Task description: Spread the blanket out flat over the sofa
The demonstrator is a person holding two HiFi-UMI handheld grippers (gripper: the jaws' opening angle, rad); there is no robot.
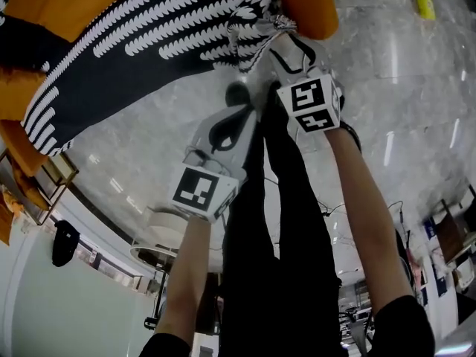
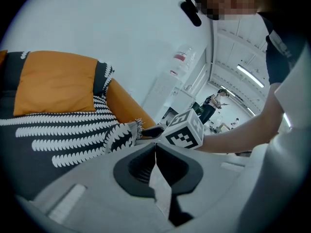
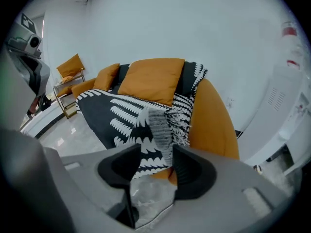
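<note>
At the left of the head view, the blanket (image 1: 149, 43) lies across the seat of the sofa (image 1: 67, 6), its front edge hanging over the seat front. We find it mostly flat. Only the fringed corner (image 3: 160, 123) by the sofa arm (image 3: 214, 125) is bunched and folded.

Next comes the left gripper (image 1: 238, 99), held over the floor just short of the blanket edge. Its jaws are pressed together with nothing between them.

Further right, the right gripper (image 1: 277, 36) sits at the bunched corner. Its jaws stand wide apart. The folded corner lies in the gap, but we see neither pad pressing on it.

We judge the step in hand to be the release of that corner at the arm end. For the next move:

1. Draw the right gripper straight back, clear of the fringe.
2. Avoid dragging the cloth.
3. Flatten the remaining fold.
</note>
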